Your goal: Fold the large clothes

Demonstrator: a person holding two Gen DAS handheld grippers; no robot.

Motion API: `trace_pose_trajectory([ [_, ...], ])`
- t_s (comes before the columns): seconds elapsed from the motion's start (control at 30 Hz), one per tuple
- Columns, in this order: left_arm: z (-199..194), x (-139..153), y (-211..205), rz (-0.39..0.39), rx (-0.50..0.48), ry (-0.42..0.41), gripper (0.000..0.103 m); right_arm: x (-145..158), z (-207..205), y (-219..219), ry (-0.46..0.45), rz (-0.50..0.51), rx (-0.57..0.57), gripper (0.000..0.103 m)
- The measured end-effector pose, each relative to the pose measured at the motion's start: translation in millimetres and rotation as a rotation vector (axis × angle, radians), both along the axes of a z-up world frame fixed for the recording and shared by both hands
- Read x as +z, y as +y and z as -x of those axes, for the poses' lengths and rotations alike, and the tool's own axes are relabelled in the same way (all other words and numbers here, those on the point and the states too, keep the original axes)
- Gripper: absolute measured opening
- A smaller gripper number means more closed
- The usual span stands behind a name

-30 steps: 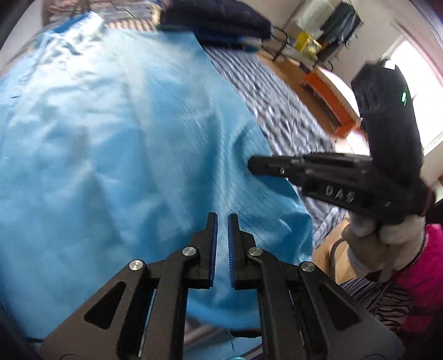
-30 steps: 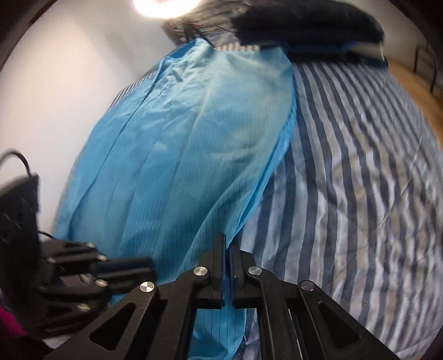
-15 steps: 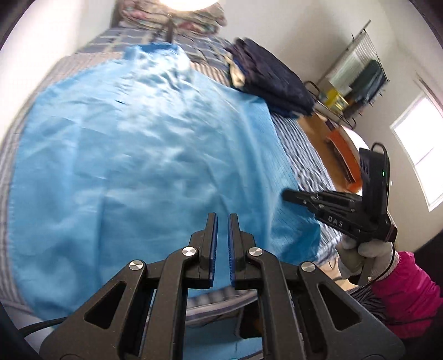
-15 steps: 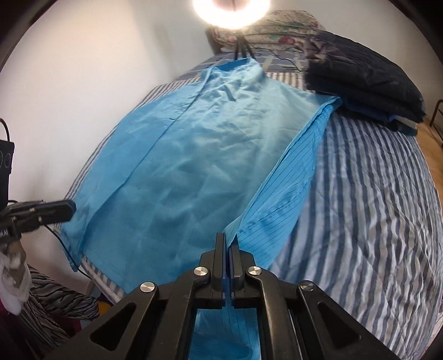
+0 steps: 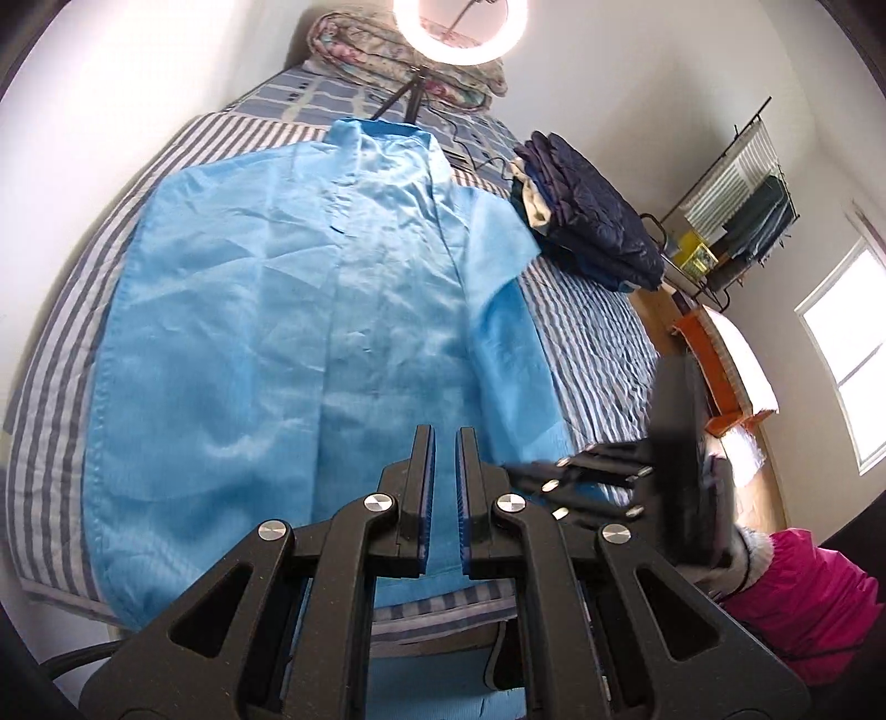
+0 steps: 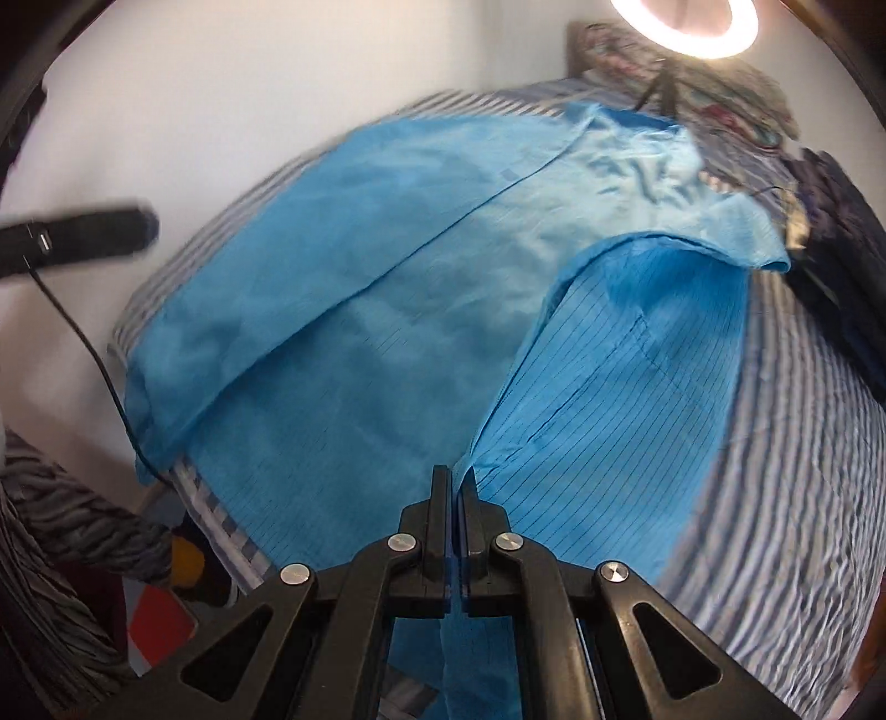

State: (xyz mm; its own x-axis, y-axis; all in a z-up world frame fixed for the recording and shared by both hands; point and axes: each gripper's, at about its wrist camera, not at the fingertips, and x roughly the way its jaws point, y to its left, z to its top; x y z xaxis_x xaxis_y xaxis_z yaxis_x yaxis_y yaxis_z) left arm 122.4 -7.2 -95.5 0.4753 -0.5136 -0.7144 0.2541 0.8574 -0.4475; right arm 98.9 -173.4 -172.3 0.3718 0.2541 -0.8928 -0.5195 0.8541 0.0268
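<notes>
1. The blue coat (image 5: 288, 310) lies spread across the striped bed (image 5: 598, 343), collar at the head end, hem over the foot edge.
2. Right gripper (image 6: 454, 482) is clamped on the coat's right edge, lifting that panel. Left gripper (image 5: 444, 443) is pinched nearly shut on nothing, far as I can tell.
3. I'd carry the panel toward the middle, keeping the edge taut and parallel to the placket.
4. Dark folded clothes (image 5: 587, 221) sit at the bed's far right corner; a ring light (image 5: 459, 27) at the head end.

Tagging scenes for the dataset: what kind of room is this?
Most likely a bedroom: a striped bed with a blue garment spread on it, folded bedding at its far end, and a clothes rack by the wall.
</notes>
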Motion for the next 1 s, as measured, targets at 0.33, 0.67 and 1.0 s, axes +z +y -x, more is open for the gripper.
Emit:
trace_pose_trajectory([
  [0.33,-0.2,-0.1,24.7,0.024,0.064,0.002,0.004,-20.9,-21.8,27.1,0.121,-0.057,-0.019,0.000],
  [0.67,-2.0,4.0,57.4,0.035,0.144,-0.006,0.004,-18.2,-18.5,28.8,0.244,-0.223,0.019,0.026],
  [1.0,1.9,-1.6,75.7,0.050,0.180,0.008,0.004,54.6,5.1,-60.0,0.029,-0.285,-0.054,0.028],
])
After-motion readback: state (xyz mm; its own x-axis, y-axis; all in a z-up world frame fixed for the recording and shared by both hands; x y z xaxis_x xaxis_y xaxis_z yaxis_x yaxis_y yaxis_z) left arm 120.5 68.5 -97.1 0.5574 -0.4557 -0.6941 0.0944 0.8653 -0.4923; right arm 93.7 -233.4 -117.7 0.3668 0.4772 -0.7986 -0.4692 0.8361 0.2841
